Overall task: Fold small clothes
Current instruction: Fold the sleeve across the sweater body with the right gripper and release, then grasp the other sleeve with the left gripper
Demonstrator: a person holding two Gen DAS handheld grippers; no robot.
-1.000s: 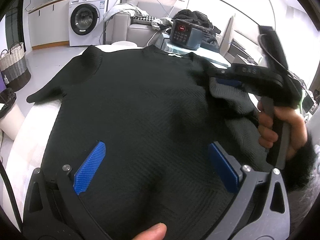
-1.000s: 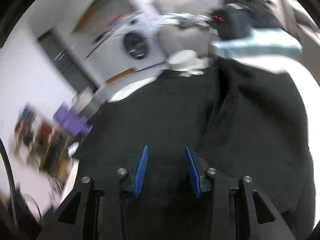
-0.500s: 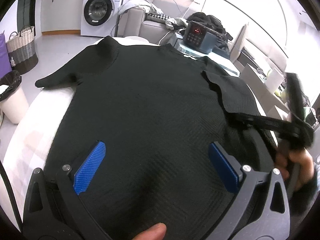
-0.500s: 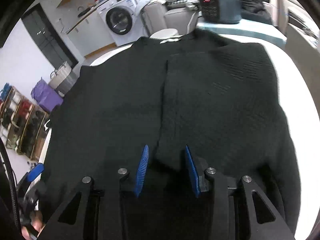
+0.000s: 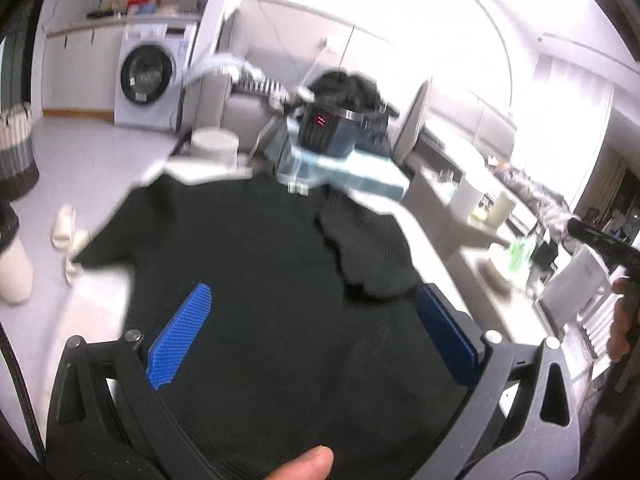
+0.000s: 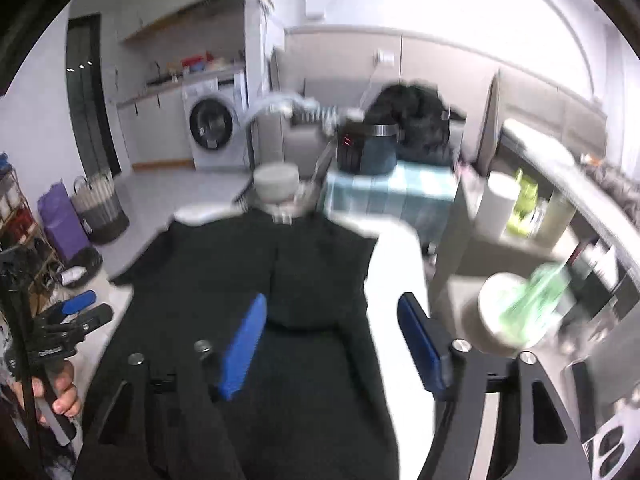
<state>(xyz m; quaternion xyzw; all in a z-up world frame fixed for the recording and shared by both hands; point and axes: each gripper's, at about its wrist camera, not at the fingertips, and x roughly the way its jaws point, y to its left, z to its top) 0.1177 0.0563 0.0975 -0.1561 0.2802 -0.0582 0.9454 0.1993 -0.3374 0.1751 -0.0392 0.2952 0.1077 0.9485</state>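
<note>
black knit, a small sweater [image 6: 224, 280] lies flat over a white padded table [image 6: 396, 264], neck toward the far end, one sleeve stretched out to the left and the right side folded in over the body [image 5: 368, 252]. past the table's far end stand a washing machine [image 6: 212, 128], a grey sofa and a dark cooker with red lights [image 5: 324, 128] on a pale blue cloth, with a heap of dark clothes behind it. a woven basket [image 6: 100, 204] stands on the floor at the left. the left gripper [image 5: 316, 336] hangs above the sweater's lower half with its blue pads [image 5: 180, 340] spread wide and nothing between them. the right gripper [image 6: 332, 348] is above the sweater's right edge, its jaws opening, no cloth caught between its pads; both views are blurred.
</note>
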